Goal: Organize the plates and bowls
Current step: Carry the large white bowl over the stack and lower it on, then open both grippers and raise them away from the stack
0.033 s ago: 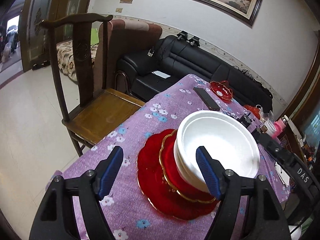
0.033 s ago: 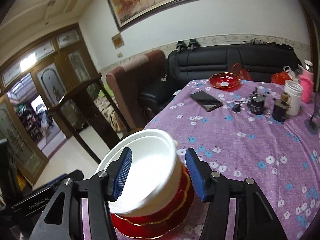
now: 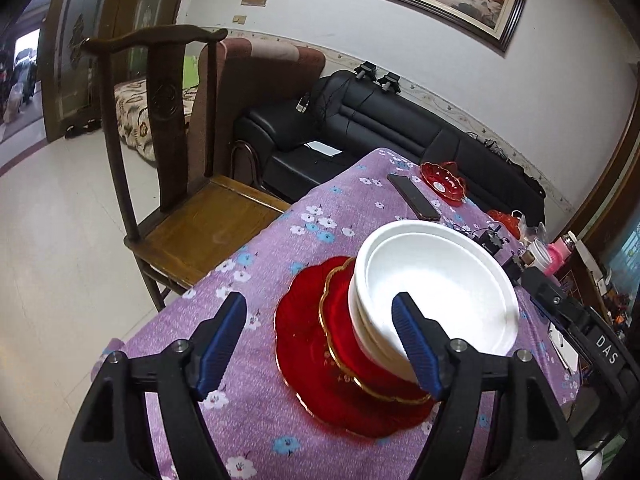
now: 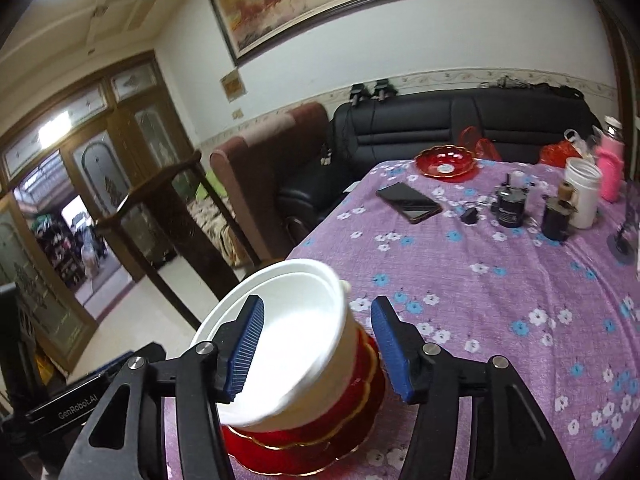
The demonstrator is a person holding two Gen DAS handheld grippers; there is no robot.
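From the left wrist, the left gripper [image 3: 320, 336] shows two black arms with ribbed blue pads, and its jaws are opening wide. One pad stands clear over the cloth; the other overlaps the near side of the white bowls [image 3: 436, 292], and whether it touches them is hard to tell. The bowls are smooth, matte and round, two nested, with the lower one's rim just showing. They sit in a glossy red bowl [image 3: 340, 320] with a scalloped gold edge, which rests on a flat red plate [image 3: 304, 340] of clear glass. The stack stands near the front left of the worktop [image 3: 280, 240], on a purple cloth printed with small flowers. Only this view shows the seat of the wooden chair [image 3: 200, 224].

From the right wrist, the right gripper [image 4: 316, 344] straddles the white bowls [image 4: 296, 332]. Its jaws are opening, with the bowl wall between them and a gap at the outer pad. The plate is mostly hidden here under the red bowl [image 4: 360, 404]. This view alone shows the far clutter clearly: a dark phone [image 4: 408, 202], a red dish [image 4: 446, 162], a white jar [image 4: 582, 192] and a pink bottle [image 4: 610, 168], partly cut off.
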